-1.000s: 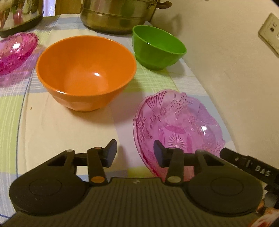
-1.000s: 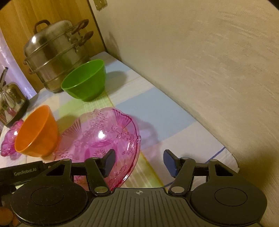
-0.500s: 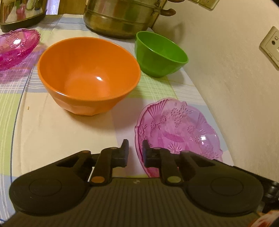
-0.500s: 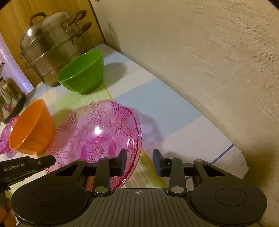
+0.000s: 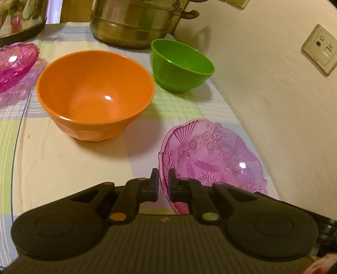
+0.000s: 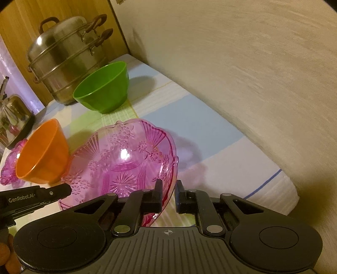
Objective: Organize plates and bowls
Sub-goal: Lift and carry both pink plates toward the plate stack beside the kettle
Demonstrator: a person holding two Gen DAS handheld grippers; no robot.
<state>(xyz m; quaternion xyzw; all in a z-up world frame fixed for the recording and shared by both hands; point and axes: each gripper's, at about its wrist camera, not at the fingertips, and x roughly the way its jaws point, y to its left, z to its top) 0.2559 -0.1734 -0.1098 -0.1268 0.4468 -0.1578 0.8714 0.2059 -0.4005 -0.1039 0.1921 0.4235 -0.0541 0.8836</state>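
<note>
A pink glass plate (image 5: 210, 156) with a flower pattern lies near the wall, tilted in the right wrist view (image 6: 122, 160). My left gripper (image 5: 163, 186) is shut on its near left rim. My right gripper (image 6: 168, 195) is shut on its right rim. An orange bowl (image 5: 94, 97) stands upright to the left of the plate and also shows in the right wrist view (image 6: 42, 153). A green bowl (image 5: 181, 65) stands behind it (image 6: 103, 86). A second pink glass plate (image 5: 14, 61) lies at the far left (image 6: 10, 168).
A steel steamer pot (image 6: 65, 57) stands at the back of the table (image 5: 134, 23). A shiny metal appliance (image 5: 19, 16) is at the back left. The wall (image 5: 273, 84) with a socket (image 5: 321, 49) runs along the right edge. The checked tablecloth (image 5: 63, 164) covers the table.
Both grippers have closed from wide open onto opposite rims of the near pink plate. The plate now tilts up in the right wrist view.
</note>
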